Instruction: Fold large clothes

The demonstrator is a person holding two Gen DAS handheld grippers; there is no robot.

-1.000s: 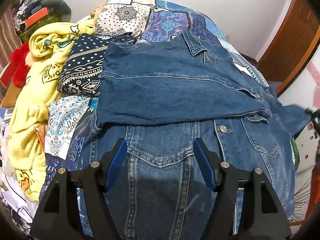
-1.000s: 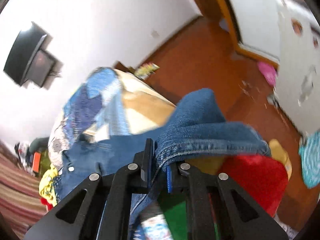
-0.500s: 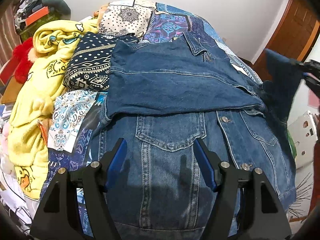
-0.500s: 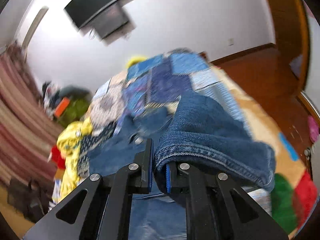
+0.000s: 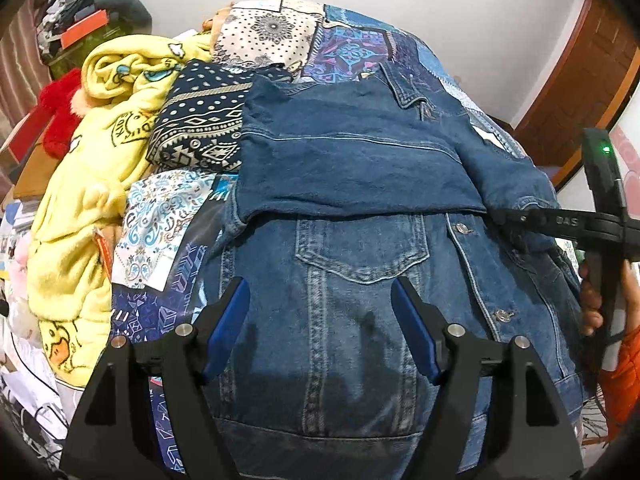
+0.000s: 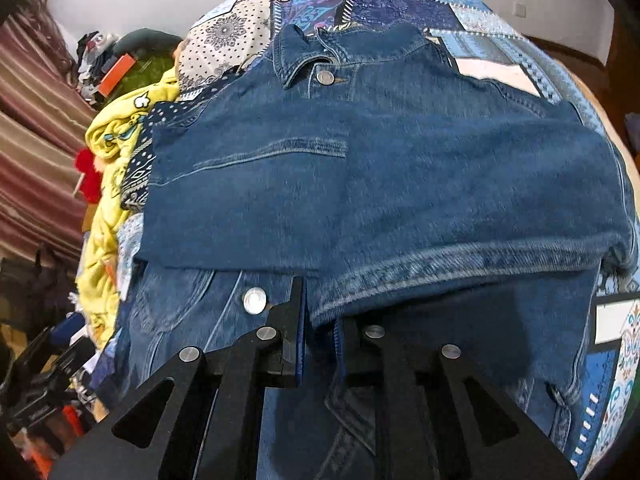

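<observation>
A bed covered by a blue patchwork quilt [image 5: 352, 44] fills most of both views, and a denim jacket [image 5: 360, 300] lies spread over its middle, front side up, with its collar [image 6: 308, 60] toward the far end near the white wall. One sleeve [image 5: 352, 172] is folded flat across the chest, and a second sleeve [image 6: 460, 216] lies across the jacket from the right side, its stitched cuff edge reaching the middle. Along the left edge of the bed sits a heap of yellow fleece blanket [image 5: 84, 208] printed with cartoon ducks, touching a dark navy patterned cloth [image 5: 200, 136] that lies just beside the jacket's shoulder. The left hand-held gripper [image 5: 320, 328] hovers over the lower front of the jacket with its blue pads spread wide and widening, nothing between them; a chest pocket flap [image 5: 360, 260] lies just ahead of it. The right hand-held gripper [image 6: 320, 340] has its fingers nearly pressed together and just starting to part, pinching the cuff edge of the second sleeve. Metal buttons [image 6: 254, 300] dot the placket, one just beside the right gripper's left finger.
</observation>
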